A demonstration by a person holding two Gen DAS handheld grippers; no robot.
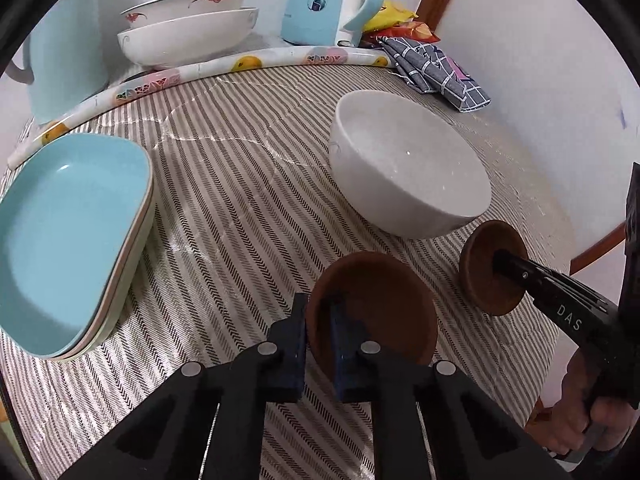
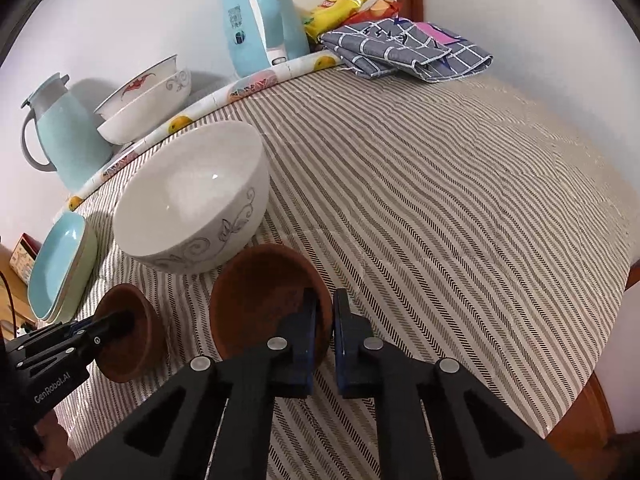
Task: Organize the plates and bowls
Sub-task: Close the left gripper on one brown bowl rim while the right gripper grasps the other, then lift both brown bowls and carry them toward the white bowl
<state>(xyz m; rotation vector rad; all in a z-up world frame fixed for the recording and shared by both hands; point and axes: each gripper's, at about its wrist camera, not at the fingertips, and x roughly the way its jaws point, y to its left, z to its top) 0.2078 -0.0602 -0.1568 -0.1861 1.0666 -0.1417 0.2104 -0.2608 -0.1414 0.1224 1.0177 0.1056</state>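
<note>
My left gripper (image 1: 318, 320) is shut on the rim of a small brown bowl (image 1: 384, 312), held tilted just above the striped tablecloth. My right gripper (image 2: 325, 316) is shut on the rim of a second small brown bowl (image 2: 260, 300); that bowl also shows in the left wrist view (image 1: 480, 280), to the right of the first. The left gripper's bowl shows in the right wrist view (image 2: 132, 336). A large white bowl (image 1: 404, 164) (image 2: 192, 196) stands behind both. Stacked light blue dishes (image 1: 68, 240) (image 2: 60, 264) lie at the left.
Two stacked white bowls (image 1: 188, 28) (image 2: 140, 100), a blue jug (image 2: 68, 132), a blue kettle (image 1: 320, 0) (image 2: 260, 20), snack bags (image 2: 340, 8) and a folded checked cloth (image 1: 436, 68) (image 2: 408, 48) line the back by the wall. The table edge (image 2: 592, 420) curves at the right.
</note>
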